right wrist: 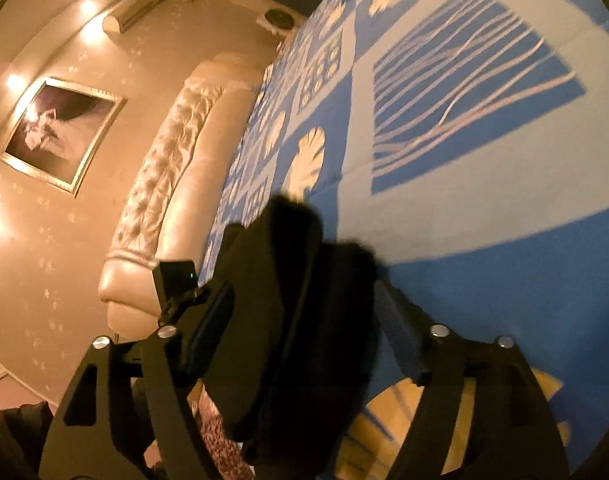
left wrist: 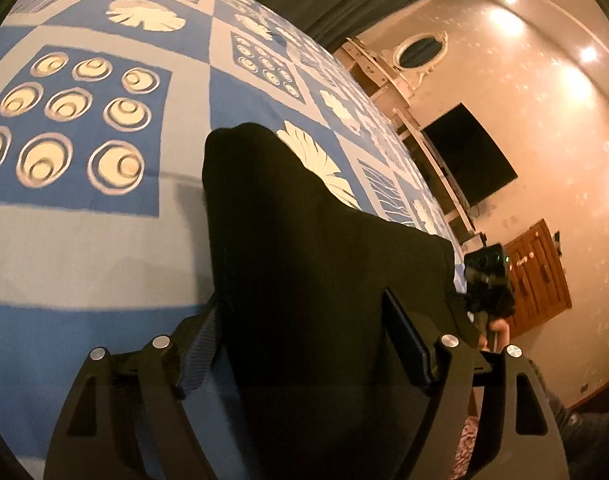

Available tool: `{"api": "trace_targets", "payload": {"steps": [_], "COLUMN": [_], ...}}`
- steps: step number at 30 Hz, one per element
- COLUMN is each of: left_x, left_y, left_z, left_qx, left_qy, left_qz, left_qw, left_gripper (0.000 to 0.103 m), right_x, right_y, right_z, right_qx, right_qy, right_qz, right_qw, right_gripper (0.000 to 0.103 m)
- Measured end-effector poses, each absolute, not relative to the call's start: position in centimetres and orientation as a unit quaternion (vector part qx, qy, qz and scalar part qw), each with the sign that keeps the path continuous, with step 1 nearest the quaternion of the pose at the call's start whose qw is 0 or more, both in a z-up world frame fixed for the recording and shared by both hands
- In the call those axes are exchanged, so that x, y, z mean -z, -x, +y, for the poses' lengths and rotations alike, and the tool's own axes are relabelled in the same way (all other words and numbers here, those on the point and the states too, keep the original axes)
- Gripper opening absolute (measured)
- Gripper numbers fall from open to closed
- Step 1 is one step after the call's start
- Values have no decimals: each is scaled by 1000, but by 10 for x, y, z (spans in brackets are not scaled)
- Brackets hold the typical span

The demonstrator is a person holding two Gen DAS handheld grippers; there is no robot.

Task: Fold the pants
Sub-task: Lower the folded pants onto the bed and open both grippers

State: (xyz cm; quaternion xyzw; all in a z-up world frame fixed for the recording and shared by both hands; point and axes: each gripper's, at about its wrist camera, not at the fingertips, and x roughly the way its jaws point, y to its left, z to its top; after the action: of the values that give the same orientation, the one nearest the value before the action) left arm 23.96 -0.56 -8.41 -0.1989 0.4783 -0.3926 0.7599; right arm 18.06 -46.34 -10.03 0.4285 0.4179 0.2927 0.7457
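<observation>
The black pants (left wrist: 304, 248) hang between my two grippers above the blue and white patterned bedspread (left wrist: 104, 240). My left gripper (left wrist: 300, 328) is shut on the pants, with fabric bunched between its fingers (left wrist: 408, 344) and rising in front of the lens. The right gripper shows at the right of the left wrist view (left wrist: 486, 284), holding the far end of the same edge. In the right wrist view my right gripper (right wrist: 304, 320) is shut on a thick bundle of the pants (right wrist: 300, 300). The left gripper's camera block (right wrist: 176, 280) shows beside it at left.
The bedspread (right wrist: 484, 260) fills most of both views. A cream tufted headboard (right wrist: 172, 184) runs along the bed's edge. A framed picture (right wrist: 60, 132), a dark wall screen (left wrist: 468, 160) and a wooden cabinet (left wrist: 540, 280) stand on the room's walls.
</observation>
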Motion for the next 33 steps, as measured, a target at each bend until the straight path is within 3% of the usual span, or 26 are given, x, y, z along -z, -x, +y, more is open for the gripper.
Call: {"api": "trace_targets", "payload": {"steps": [5,10,12,13,14,16,18,20,23,26,33], "left_x": [85,88,84,82,82,86,88,85,80,72,67], "left_y": [-259,-283,-287,-288,-290,-293,-292,-287,-278,-256,-179], "left_z": [-2,-2,-11,-17,-22,-26,-22,-19,-10,4,43], "left_qx": [382,350,347,347,343,335,339,344,327,271,197], "left_qy": [230,265,229,207,185,158,166,166,182,175,220], "left_qz": [475,476,479,479,477,481,478,472,470,465,452], "left_qw": [759,762,773,780,787,795,793,795,800,824,841], "left_gripper": [77,77,77,76,59,55,57,61,77,83,84], "right_x": [101,100,106,113,118,126,127,125,113,102,103], "right_y": [-201,-222,-225,-226,-226,-224,-222,-218,-199,-176,-89], "right_z": [-472,-457,-452,-451,-453,-459,-459,-463,-476,-479,-488], "right_qx": [-290,-297,-289,-280,-272,-276,-275,-276,-252,-209,-129], "right_qy": [-452,-437,-419,-421,-426,-447,-452,-466,-485,-469,-464], "right_qz": [407,428,452,464,464,448,441,429,398,400,409], "right_qw": [739,733,733,727,727,724,725,723,737,760,775], "right_gripper": [88,86,44,32,28,27,29,46,73,78,79]}}
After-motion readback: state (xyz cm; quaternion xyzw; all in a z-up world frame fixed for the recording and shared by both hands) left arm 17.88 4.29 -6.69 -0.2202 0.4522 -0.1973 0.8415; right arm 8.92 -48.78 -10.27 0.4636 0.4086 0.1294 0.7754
